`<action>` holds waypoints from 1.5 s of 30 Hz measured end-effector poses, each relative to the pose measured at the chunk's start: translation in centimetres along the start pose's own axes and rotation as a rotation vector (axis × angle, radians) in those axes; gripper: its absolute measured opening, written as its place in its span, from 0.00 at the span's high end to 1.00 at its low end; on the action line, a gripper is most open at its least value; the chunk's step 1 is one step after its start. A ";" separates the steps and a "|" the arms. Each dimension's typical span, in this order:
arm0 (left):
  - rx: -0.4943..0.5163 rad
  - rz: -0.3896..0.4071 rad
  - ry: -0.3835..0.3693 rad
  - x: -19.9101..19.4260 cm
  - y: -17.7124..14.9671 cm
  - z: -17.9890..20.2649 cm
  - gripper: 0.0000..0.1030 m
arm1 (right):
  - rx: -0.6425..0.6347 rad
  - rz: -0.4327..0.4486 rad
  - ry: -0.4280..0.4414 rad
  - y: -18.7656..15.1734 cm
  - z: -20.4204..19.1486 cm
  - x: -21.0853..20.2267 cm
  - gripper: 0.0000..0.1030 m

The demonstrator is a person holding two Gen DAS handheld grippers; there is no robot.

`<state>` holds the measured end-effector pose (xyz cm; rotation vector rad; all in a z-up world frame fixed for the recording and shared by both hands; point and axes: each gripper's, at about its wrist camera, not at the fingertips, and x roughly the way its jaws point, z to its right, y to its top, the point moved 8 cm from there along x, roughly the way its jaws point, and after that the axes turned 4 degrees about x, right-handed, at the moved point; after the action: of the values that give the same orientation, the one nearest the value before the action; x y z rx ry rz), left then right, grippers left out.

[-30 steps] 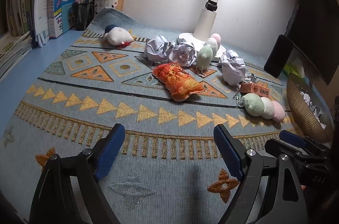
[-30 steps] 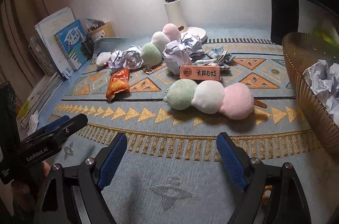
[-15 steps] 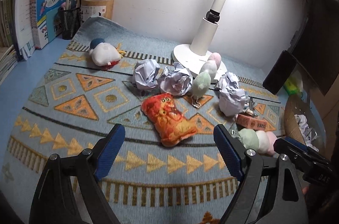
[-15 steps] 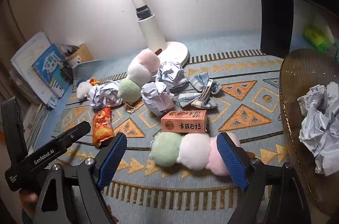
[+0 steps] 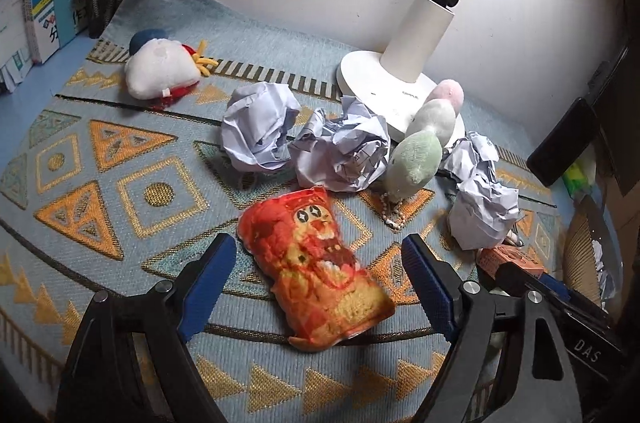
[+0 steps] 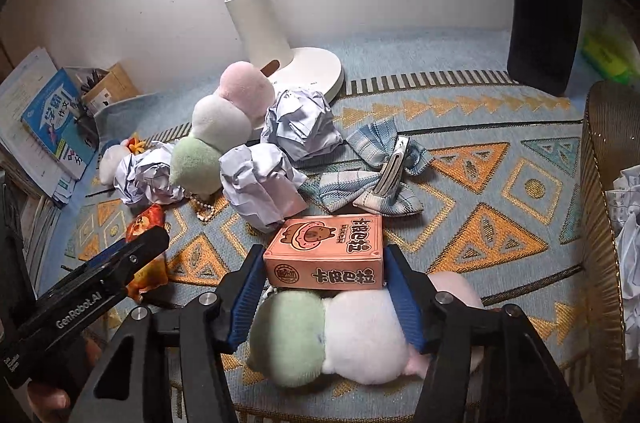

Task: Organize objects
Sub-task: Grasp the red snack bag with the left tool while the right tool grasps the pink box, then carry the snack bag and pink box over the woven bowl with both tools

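Note:
My left gripper (image 5: 318, 243) stands open over the patterned mat (image 5: 120, 163). Its jaws are closing slightly, and the orange snack-bag plush (image 5: 316, 275) lies between the blue pads, clear of both. My right gripper (image 6: 320, 259) is closing, and its pads meet the two ends of the small orange box (image 6: 324, 247). A green, white and pink dango plush (image 6: 328, 335) lies under and between the right fingers, just in front of the box. The left gripper (image 6: 132, 255) also shows at the left of the right wrist view.
Three crumpled paper balls (image 5: 260, 127), (image 5: 344, 151), (image 5: 480, 199) and a second dango plush (image 5: 424, 143) crowd the white lamp base (image 6: 312, 67). A chicken plush (image 5: 160, 71) lies far left and a plaid hair bow (image 6: 380, 167) behind the box. A wire basket (image 6: 600, 183) with paper stands right.
Both grippers have moved forward over the mat. The left one now straddles the snack-bag plush. The right jaws have narrowed from wide open onto the orange box.

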<state>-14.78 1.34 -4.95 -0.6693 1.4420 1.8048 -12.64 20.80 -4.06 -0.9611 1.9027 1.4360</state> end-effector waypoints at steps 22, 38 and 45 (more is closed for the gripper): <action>0.059 0.101 -0.025 -8.8 -6.7 -1.5 0.75 | -0.506 -0.119 0.290 -14.1 -5.4 -7.5 0.45; 0.099 0.107 -0.058 -8.4 -7.9 -0.9 0.75 | -0.282 -0.095 0.176 -15.6 -0.2 -11.1 0.43; 0.086 0.106 -0.090 -8.4 -7.9 -0.9 0.75 | -0.235 -0.124 0.100 -14.4 -1.1 -8.4 0.43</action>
<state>-3.47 -0.41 -3.45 -0.4706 1.5098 1.8182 3.96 19.09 -5.28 -1.2596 1.7346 1.5881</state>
